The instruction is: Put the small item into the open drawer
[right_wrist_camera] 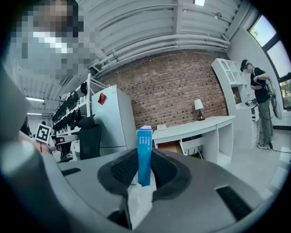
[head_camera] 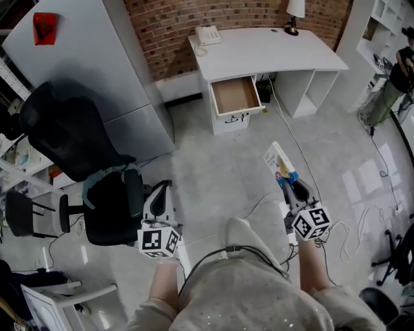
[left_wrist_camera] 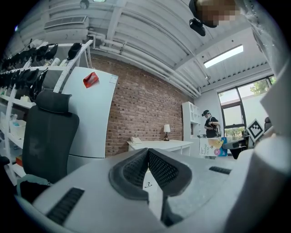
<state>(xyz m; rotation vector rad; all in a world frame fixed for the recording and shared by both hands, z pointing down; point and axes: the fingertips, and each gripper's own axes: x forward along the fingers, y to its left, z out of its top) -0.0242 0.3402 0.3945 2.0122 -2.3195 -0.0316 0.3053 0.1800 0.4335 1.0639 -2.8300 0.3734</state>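
Note:
A small flat box (head_camera: 279, 164), blue along its edge with a printed white face, is clamped upright in my right gripper (head_camera: 289, 183), which hangs over the floor well short of the desk. The right gripper view shows the pads (right_wrist_camera: 123, 169) pressed on both sides of the box (right_wrist_camera: 144, 154). Beyond it the open drawer (head_camera: 238, 116) is pulled out of the white desk (head_camera: 272, 48), its brown inside bare. My left gripper (head_camera: 161, 189) is low at the left beside the chair, its jaws shut with nothing between them (left_wrist_camera: 148, 153).
A black office chair (head_camera: 71, 142) stands close at the left in front of a grey cabinet (head_camera: 97, 64). On the desk are a phone (head_camera: 208, 34) and a lamp (head_camera: 294, 13). Cables (head_camera: 362, 226) trail over the floor at the right. Another person (right_wrist_camera: 261, 100) stands far right.

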